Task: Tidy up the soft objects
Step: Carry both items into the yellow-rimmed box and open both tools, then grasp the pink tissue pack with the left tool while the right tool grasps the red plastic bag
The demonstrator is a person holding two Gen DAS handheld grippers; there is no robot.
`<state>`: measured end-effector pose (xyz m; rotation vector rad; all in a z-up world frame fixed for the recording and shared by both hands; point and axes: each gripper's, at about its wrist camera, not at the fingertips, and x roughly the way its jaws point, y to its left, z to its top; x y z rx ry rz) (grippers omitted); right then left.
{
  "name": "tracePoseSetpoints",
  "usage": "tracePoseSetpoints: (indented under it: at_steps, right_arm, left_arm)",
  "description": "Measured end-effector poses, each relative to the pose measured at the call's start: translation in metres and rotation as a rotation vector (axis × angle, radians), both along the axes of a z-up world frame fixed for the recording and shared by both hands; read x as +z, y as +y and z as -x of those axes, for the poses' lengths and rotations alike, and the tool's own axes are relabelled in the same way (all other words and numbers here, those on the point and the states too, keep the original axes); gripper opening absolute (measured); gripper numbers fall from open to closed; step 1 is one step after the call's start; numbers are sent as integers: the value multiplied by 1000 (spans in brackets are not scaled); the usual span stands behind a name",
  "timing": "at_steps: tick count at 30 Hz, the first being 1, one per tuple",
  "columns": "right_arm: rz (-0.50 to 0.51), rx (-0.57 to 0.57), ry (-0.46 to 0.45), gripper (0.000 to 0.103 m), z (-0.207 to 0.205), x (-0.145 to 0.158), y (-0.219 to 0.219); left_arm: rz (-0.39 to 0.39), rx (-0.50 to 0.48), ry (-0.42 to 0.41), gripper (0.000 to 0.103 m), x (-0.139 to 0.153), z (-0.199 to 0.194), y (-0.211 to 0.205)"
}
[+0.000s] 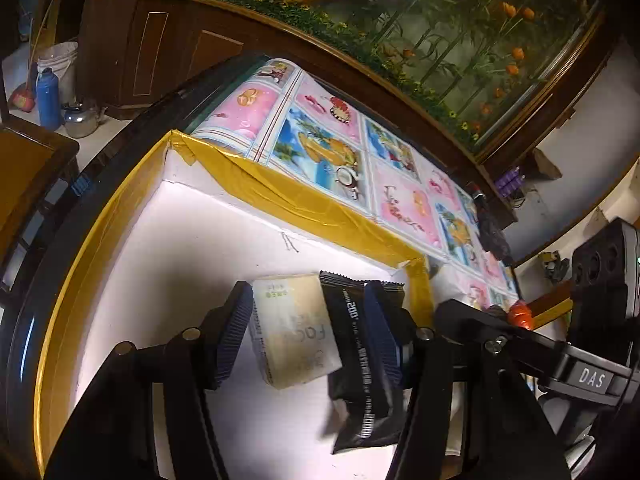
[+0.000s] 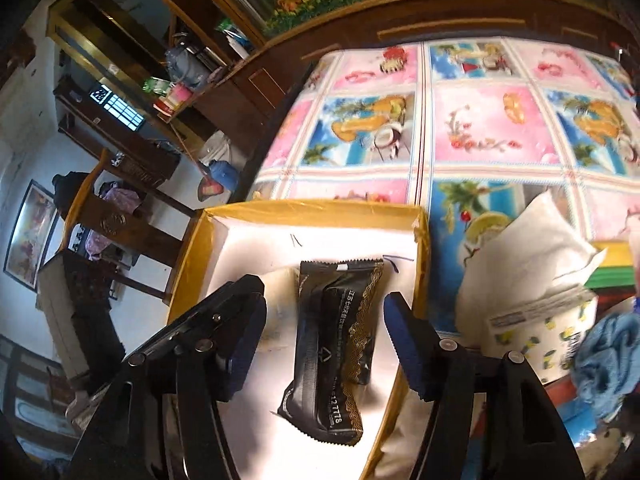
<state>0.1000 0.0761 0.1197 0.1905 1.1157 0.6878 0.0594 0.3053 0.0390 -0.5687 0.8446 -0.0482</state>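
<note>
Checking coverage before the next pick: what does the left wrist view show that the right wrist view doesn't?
Left wrist only: the cream tissue pack between the open left gripper fingers, and the blue flask on the floor.
Right wrist only: the white tissue box and blue cloth beside the box.
Both: the yellow-taped white box and the black packet lying in it, under the open right gripper.

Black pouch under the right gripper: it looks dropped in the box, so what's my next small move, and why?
Probably lift the right gripper straight out. Its jaws stand open and clear of the black pouch, which lies inside the yellow-taped box beside the cream tissue pack. Blue cloth waits outside the box.
</note>
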Motion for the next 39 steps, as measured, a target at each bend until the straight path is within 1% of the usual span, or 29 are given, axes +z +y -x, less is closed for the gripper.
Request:
tracePoseSetpoints:
  at_steps: [3, 5, 6, 7, 8, 9, 10, 12, 14, 16, 20, 22, 24, 25, 26, 27, 28, 29, 30, 31, 32, 33, 34, 35, 36, 37, 38, 39]
  right_arm:
    - [11, 21, -99, 62, 29, 26, -18]
    - [11, 23, -153, 63, 49, 42, -36]
    - [8, 17, -179, 64, 61, 51, -52]
    - [4, 13, -194, 67, 68, 52, -63]
    - [-4, -1, -214, 70, 80, 58, -86]
    - [-9, -12, -224, 74, 88, 61, -97]
    - [-14, -25, -236, 76, 99, 62, -116]
    - [-4, -64, -258, 76, 121, 60, -158]
    - [16, -99, -270, 76, 146, 55, -199]
    - [17, -136, -256, 76, 166, 48, -237]
    - [14, -200, -212, 76, 196, 33, -296]
    - [11, -222, -196, 76, 208, 32, -325]
    - [-8, -240, -188, 76, 220, 35, -345]
    - [-16, -245, -188, 76, 221, 37, -347]
    - [-23, -249, -192, 76, 226, 39, -354]
    - [-27, -250, -195, 76, 228, 39, -354]
    - [-34, -250, -197, 76, 232, 41, -356]
    - [-43, -248, -198, 76, 236, 42, -361]
    - [-49, -249, -201, 76, 237, 39, -362]
    - [-53, -250, -204, 76, 238, 39, -360]
    - [-55, -246, -209, 76, 241, 41, -363]
    - [-52, -242, -211, 76, 244, 42, -365]
    - [-49, -243, -212, 76, 242, 38, -361]
    - [-45, -241, -211, 76, 245, 39, -365]
    - [-43, -243, -209, 76, 239, 34, -363]
    - [-39, -250, -206, 76, 235, 30, -357]
    - [-38, -255, -199, 76, 234, 28, -360]
    - [-40, -262, -189, 76, 233, 26, -360]
  left_arm:
    - [3, 28, -2, 56, 15, 15, 1]
    - [-4, 45, -28, 56, 27, 30, -3]
    - [-8, 47, -46, 56, 35, 40, -8]
    - [-13, 45, -60, 56, 40, 49, -13]
    - [-16, 35, -73, 56, 45, 60, -22]
    - [-17, 24, -80, 56, 49, 68, -29]
    - [-19, 11, -83, 56, 51, 76, -37]
    - [-33, -21, -72, 58, 51, 91, -58]
    - [-58, -79, -55, 58, 46, 104, -85]
    - [-97, -144, -36, 58, 42, 110, -112]
    - [-194, -275, -24, 58, 35, 113, -165]
    - [-262, -321, -34, 58, 36, 112, -189]
    - [-341, -350, -55, 58, 37, 108, -210]
    - [-367, -356, -42, 58, 34, 105, -217]
    - [-376, -364, -13, 58, 28, 100, -221]
    - [-361, -376, 38, 58, 19, 94, -225]
    - [-332, -383, 73, 58, 11, 92, -227]
    - [-261, -416, 115, 58, 3, 92, -230]
    - [-159, -474, 139, 58, -2, 96, -233]
    - [-61, -531, 142, 58, -3, 102, -236]
    - [53, -607, 133, 58, 1, 112, -242]
    - [87, -643, 114, 58, 6, 120, -245]
    - [77, -664, 78, 58, 16, 131, -248]
    - [45, -653, 56, 58, 23, 138, -247]
    - [1, -618, 46, 58, 27, 142, -243]
    - [-48, -583, 36, 58, 29, 144, -241]
    - [-120, -546, 22, 58, 30, 146, -238]
    - [-187, -531, 15, 58, 28, 148, -239]
